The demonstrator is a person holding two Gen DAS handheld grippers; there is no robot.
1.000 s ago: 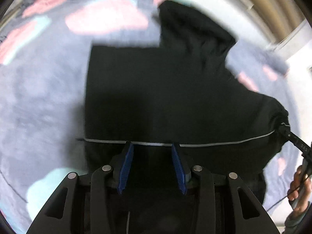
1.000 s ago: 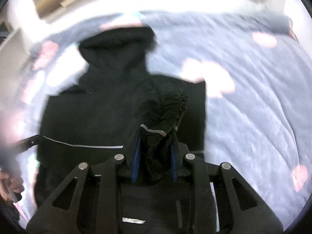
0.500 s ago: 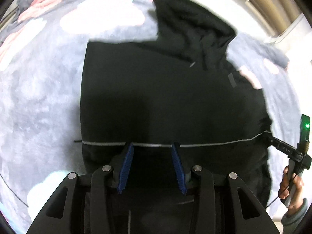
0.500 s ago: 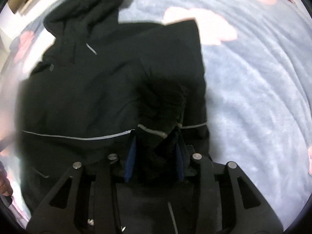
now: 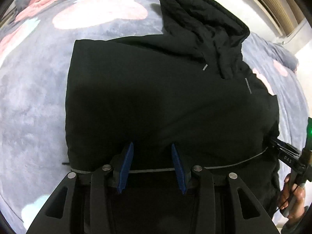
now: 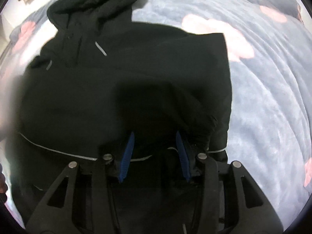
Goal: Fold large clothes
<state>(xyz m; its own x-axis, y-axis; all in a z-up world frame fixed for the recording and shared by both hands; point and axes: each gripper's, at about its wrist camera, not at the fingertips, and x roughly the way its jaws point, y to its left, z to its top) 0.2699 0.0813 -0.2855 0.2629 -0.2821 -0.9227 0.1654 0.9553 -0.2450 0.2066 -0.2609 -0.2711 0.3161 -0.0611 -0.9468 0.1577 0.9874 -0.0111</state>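
black hooded jacket (image 5: pixel 156 97) flat on the blanket (image 5: pixel 35 101), hood away from me. my right gripper (image 6: pixel 155 148) jaws just opened, cuff loose between them; left gripper (image 5: pixel 152 159) half open over the hem, gripping nothing.

Bare blanket (image 6: pixel 273 97) flanks the black jacket (image 5: pixel 156 97) both sides.

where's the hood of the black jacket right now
The hood lies at the far end of the black jacket, up top in both wrist views, resting on the grey flowered blanket, well beyond both grippers.
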